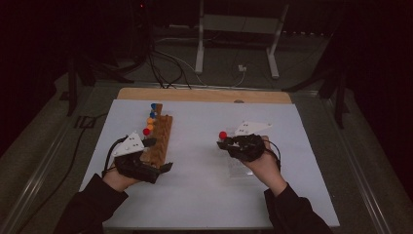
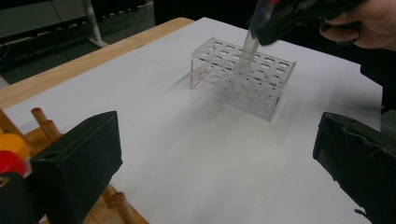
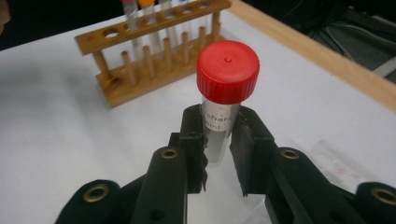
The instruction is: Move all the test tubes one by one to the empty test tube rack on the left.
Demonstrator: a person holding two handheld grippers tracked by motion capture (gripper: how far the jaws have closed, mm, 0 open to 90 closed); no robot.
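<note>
Right gripper (image 3: 218, 156): clamped on red-capped tube (image 3: 224, 93), held over clear rack (image 2: 243, 77).
Left gripper (image 2: 210, 163): jaws apart, beside wooden rack (image 1: 158, 139).
Step advice: keep tube upright, line it over a hole, lower slowly.
Counter (image 1: 204, 185): white sheet, dim room.

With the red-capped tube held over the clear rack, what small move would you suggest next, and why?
Probably lower the right gripper straight down. Its jaws clamp the red-capped tube, whose lower end seems to sit in or just above a hole of the clear rack, apparently not yet seated. The left gripper is open.
</note>
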